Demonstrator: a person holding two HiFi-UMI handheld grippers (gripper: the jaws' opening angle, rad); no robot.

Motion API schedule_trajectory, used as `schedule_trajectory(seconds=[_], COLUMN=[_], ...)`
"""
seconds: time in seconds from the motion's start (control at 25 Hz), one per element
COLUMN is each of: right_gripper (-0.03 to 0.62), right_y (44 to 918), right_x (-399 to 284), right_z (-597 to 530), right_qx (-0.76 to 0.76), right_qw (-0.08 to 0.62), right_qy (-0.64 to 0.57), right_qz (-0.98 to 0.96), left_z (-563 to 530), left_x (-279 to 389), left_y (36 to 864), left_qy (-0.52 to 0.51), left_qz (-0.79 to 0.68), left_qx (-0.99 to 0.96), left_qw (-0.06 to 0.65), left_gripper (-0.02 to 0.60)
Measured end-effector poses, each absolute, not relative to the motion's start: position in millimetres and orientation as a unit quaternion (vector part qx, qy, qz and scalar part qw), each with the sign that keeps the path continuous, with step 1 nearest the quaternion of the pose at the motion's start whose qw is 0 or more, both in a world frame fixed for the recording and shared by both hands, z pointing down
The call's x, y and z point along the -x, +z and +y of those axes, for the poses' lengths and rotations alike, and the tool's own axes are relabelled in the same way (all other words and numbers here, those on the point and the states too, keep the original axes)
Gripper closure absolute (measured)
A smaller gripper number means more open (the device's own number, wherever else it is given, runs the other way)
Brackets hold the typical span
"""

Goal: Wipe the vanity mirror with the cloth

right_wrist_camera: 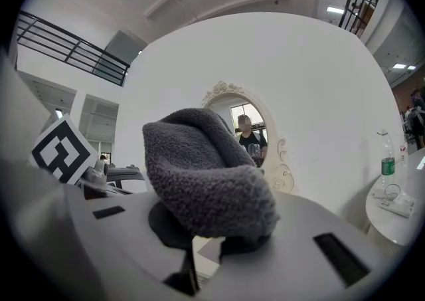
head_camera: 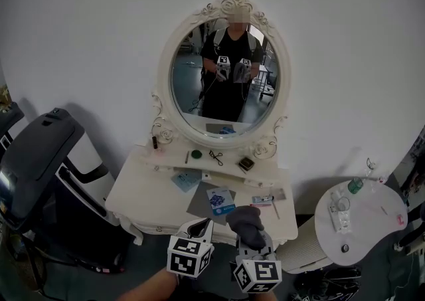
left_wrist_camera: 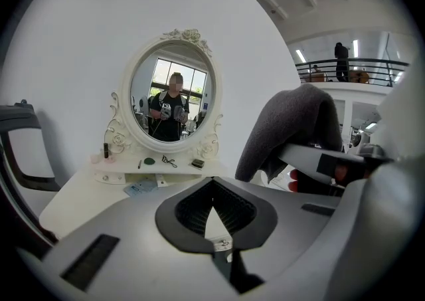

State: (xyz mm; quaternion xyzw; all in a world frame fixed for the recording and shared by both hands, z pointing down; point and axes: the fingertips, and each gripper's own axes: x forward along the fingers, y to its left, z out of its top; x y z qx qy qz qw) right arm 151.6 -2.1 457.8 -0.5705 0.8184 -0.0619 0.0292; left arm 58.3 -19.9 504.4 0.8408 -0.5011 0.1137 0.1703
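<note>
The oval vanity mirror (head_camera: 222, 80) in its ornate white frame stands at the back of the white vanity table (head_camera: 143, 193), and it reflects the person holding both grippers. My right gripper (head_camera: 251, 234) is low at the table's front edge, shut on a bunched grey cloth (head_camera: 246, 221) that drapes over its jaws. The cloth (right_wrist_camera: 206, 180) fills the middle of the right gripper view, hiding the right gripper (right_wrist_camera: 207, 243) tips and part of the mirror (right_wrist_camera: 255, 130). My left gripper (head_camera: 199, 228) hovers beside it, shut and empty. In the left gripper view the left gripper (left_wrist_camera: 212, 190) points towards the mirror (left_wrist_camera: 171, 97), with the cloth (left_wrist_camera: 292, 127) to its right.
Small items lie on the vanity: a blue booklet (head_camera: 219, 199) on a grey mat (head_camera: 199, 205), a green lid (head_camera: 196, 155), an eyelash curler (head_camera: 216, 157). A black chair-like unit (head_camera: 40, 160) stands to the left. A round white side table (head_camera: 392, 223) with a bottle (head_camera: 356, 185) stands to the right.
</note>
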Motion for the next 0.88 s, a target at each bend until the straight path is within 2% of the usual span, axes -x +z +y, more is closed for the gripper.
schedule_trajectory(seconds=[0.88], right_gripper=[0.557], right_y=[446], right_x=[-110], right_z=[-162], right_qx=[0.581], right_qw=[0.002], right_qy=[-0.037], right_qz=[0.813], left_z=[-182], left_x=[-18], left_y=[487], left_qy=[0.1], left_qz=[-0.491], left_qx=[-0.851], left_qw=[0.156], left_gripper=[0.578])
